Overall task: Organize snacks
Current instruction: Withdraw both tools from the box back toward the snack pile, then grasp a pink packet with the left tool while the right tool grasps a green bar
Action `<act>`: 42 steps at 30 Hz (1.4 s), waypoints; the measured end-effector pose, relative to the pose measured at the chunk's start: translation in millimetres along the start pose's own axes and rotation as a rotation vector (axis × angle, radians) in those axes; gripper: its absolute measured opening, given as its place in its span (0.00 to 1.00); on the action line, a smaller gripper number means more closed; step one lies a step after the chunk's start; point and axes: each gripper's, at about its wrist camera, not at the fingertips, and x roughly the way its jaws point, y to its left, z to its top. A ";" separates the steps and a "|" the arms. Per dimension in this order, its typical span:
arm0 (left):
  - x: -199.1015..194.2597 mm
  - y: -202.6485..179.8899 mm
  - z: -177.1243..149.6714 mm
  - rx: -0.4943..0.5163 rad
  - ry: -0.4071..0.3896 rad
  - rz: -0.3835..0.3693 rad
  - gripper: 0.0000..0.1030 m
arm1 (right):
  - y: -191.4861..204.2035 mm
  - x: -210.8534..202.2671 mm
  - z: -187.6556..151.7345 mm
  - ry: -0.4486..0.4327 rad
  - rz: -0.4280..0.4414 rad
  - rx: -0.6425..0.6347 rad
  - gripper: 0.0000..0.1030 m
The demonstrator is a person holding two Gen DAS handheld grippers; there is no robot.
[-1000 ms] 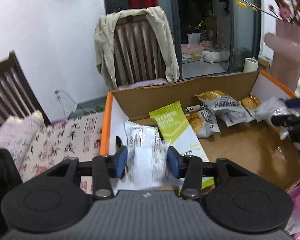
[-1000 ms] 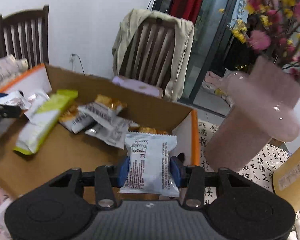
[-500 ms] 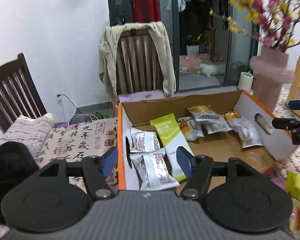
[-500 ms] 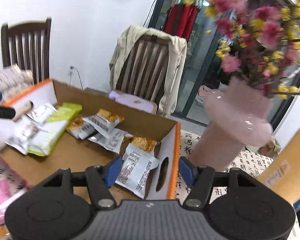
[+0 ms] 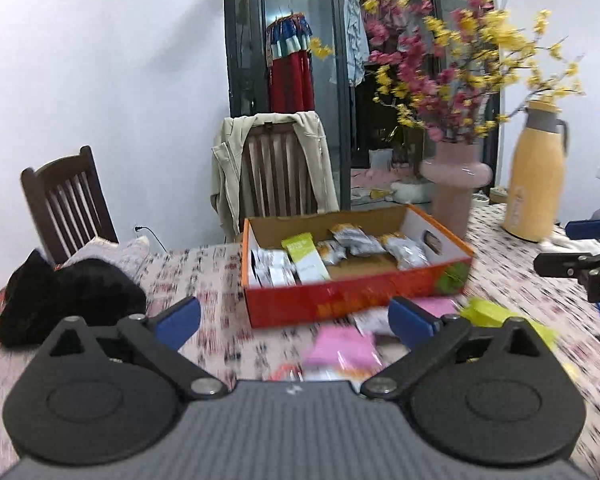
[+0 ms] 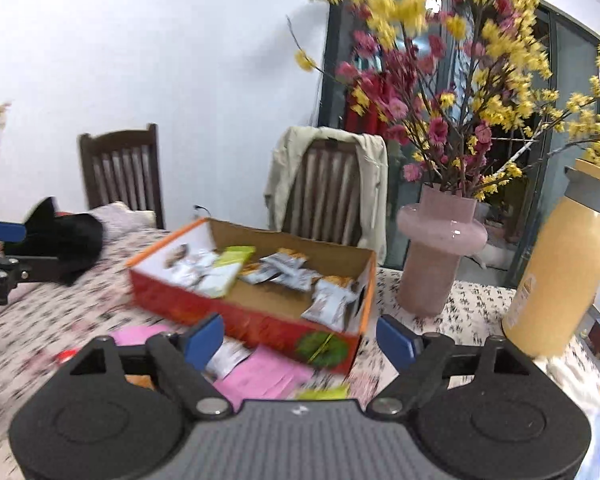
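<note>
Gaping wide, left gripper (image 5: pixel 294 318) empty; right gripper (image 6: pixel 300 338) likewise.

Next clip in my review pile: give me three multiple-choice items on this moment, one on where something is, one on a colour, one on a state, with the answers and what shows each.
1. Where do the pink packets lie?
A. inside the box
B. on the tablecloth in front of the box
C. on a chair seat

2. What colour is the vase that holds the flower branches?
A. pink
B. blue
C. black

3. How are the two grippers?
A. both shut on packets
B. only the left open
C. both open and empty

Answers:
1 B: they rest on the patterned cloth, against the red front wall of the box.
2 A: its body and wide collar are pale pink.
3 C: the left gripper and the right gripper each show blue fingers spread wide with nothing between them.
</note>
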 end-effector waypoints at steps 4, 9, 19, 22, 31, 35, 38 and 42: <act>-50.5 -10.4 -41.2 -0.026 0.018 -0.017 1.00 | 16.3 -50.0 -37.0 -0.008 0.057 -0.005 0.89; -99.0 -17.6 -92.4 -0.069 0.067 -0.010 1.00 | 34.3 -92.3 -88.7 0.027 0.044 0.004 0.90; -130.3 -1.0 -132.9 -0.089 0.159 0.052 1.00 | 65.8 -149.5 -167.8 0.081 0.032 0.040 0.91; -135.0 -0.7 -134.0 -0.092 0.151 0.054 1.00 | 65.1 -151.4 -171.5 0.093 0.032 0.054 0.91; -122.1 -3.0 -133.3 -0.086 0.171 0.053 1.00 | 55.1 -140.7 -170.1 0.101 0.015 0.081 0.91; -105.4 -2.1 -129.9 -0.087 0.188 0.053 1.00 | 45.6 -130.1 -167.3 0.103 0.001 0.099 0.91; -88.6 -2.3 -123.0 -0.081 0.192 0.045 1.00 | 34.5 -119.0 -161.5 0.102 -0.019 0.108 0.89; -62.2 -6.0 -103.1 -0.073 0.183 0.005 1.00 | 13.2 -96.7 -147.5 0.107 -0.044 0.114 0.85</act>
